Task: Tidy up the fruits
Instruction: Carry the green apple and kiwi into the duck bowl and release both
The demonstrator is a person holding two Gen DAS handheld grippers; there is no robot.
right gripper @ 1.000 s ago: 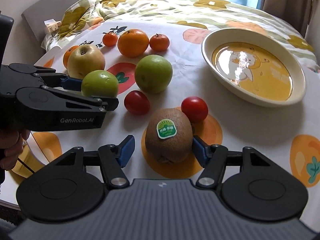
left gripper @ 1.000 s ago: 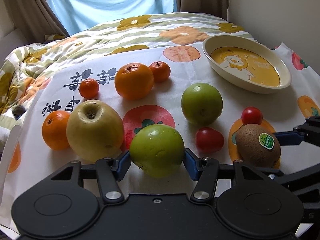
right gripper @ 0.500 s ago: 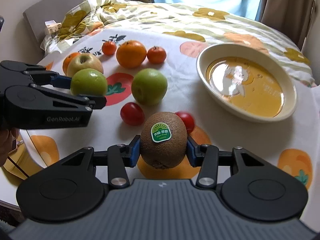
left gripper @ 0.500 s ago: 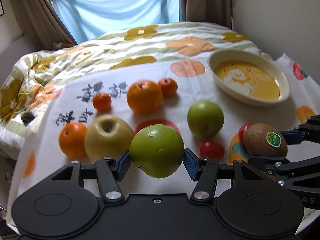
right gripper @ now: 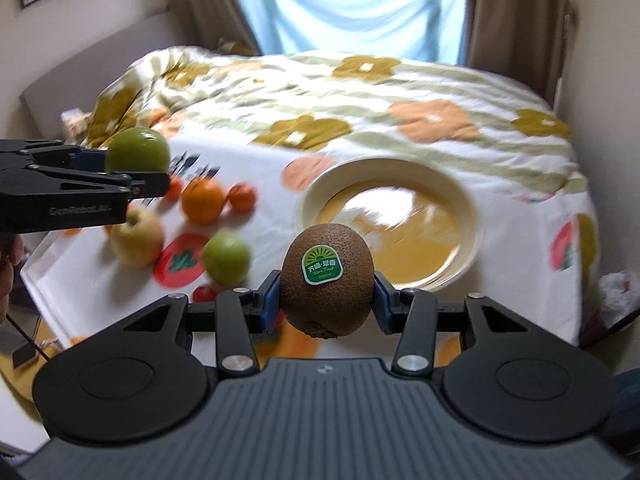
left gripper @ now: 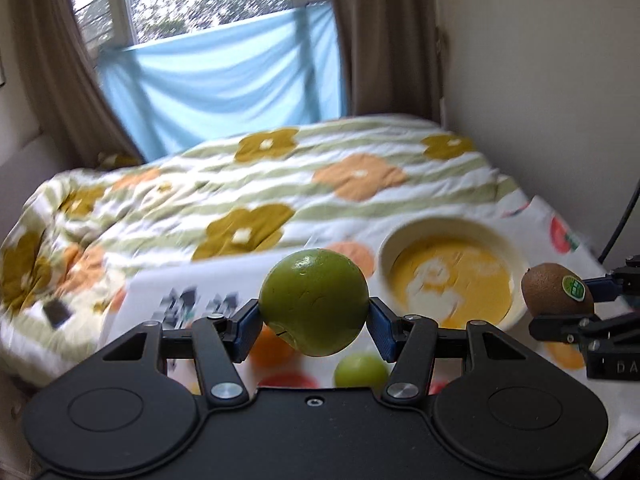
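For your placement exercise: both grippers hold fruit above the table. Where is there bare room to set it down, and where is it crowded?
Free: the empty bowl, and the cloth strip between the bowl and the green apple. Crowded: the left side, around the yellow apple, the oranges and the tomato.

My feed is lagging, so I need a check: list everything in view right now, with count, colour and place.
green apple: 1, green, held in the left gripper, off the table
kiwi: 1, brown with green sticker, held in the right gripper, off the table
second green apple: 1, green, on the cloth left of the dish
yellow apple: 1, yellow, on the cloth, left side
oranges: one large plus smaller ones beside it, count blurred
cherry tomato: 1 visible, red, near edge
dish: 1, cream rim, yellow inside, empty
left gripper: shut on the green apple
right gripper: shut on the kiwi
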